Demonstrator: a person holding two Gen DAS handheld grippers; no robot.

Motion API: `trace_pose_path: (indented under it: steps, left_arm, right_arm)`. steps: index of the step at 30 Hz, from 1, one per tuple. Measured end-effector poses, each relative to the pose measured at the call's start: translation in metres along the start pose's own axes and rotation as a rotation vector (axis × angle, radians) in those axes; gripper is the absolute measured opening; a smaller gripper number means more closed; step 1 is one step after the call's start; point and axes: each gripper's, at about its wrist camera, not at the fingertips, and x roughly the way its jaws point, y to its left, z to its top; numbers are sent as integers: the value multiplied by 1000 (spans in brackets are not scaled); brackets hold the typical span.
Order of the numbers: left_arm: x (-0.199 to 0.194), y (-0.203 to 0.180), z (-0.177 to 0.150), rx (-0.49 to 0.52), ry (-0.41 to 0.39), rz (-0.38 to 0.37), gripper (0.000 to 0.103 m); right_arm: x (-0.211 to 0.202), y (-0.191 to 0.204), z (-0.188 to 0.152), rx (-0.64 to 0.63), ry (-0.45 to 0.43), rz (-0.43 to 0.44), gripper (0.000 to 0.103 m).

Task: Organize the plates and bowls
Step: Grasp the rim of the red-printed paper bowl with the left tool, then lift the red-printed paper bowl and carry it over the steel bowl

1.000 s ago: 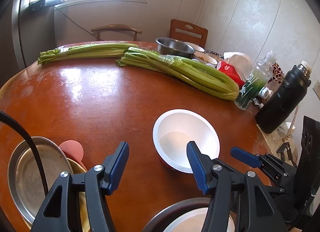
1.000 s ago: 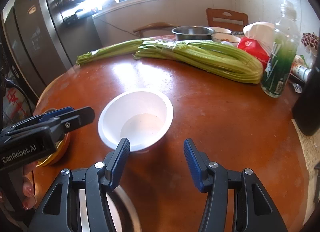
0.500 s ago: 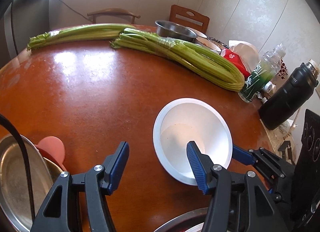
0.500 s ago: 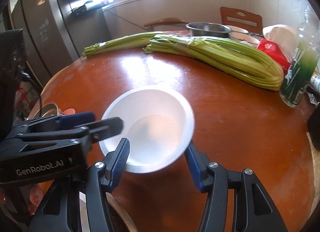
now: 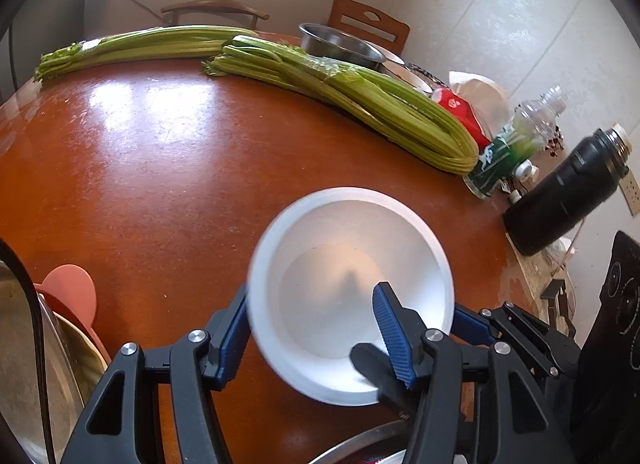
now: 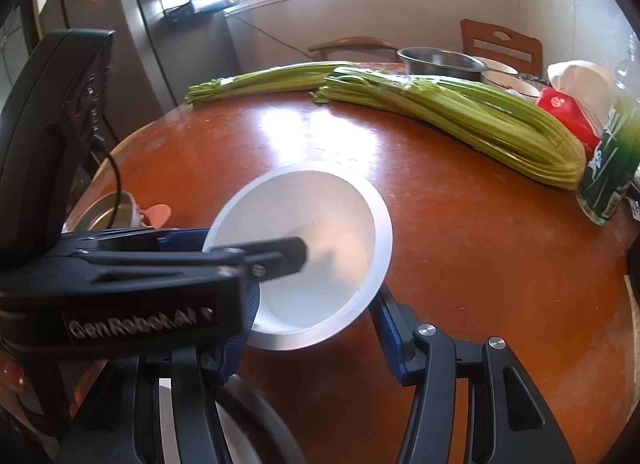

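The white bowl (image 5: 352, 288) sits lifted and tilted above the table (image 5: 160, 191). The left gripper (image 5: 310, 328) straddles the bowl's left wall, 1 finger inside, 1 outside; the right gripper (image 6: 316, 324) cradles it from outside. Whether the pads actually press cannot be told. Step in hand: bowl pickup. Next, judged: carry it level to the steel plates (image 5: 24, 364).

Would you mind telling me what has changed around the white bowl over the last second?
Both hand-held grippers closed in on the white bowl: the left hand-held gripper now has one finger inside it and one outside its wall, and the right hand-held gripper straddles it from beneath. The bowl looks tilted. Neither jaw gap changed visibly. The celery, bottle and flask stayed put.
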Motion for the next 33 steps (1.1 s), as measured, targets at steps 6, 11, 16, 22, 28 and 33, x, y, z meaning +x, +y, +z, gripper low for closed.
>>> trace_pose_path:
  steps: [6, 11, 16, 22, 28, 33]
  left_arm:
    - [-5, 0, -1, 1, -14, -3, 59]
    - [-15, -5, -3, 30, -40, -12, 59]
    - [-26, -11, -6, 48, -62, -26, 59]
    - [-44, -18, -13, 72, -105, -24, 59]
    - [-60, -25, -20, 88, -134, -18, 59]
    - [-74, -31, -27, 99, -158, -11, 59]
  right_arm:
    - [-1, 3, -2, -1, 0, 3, 58]
    - [-8, 4, -1, -1, -13, -6, 58]
    - [-18, 6, -1, 2, -27, -11, 58]
    - [-32, 13, -3, -2, -52, -8, 58]
    - [-48, 20, -7, -9, -76, -10, 58]
    - [-63, 26, -11, -17, -95, -13, 58]
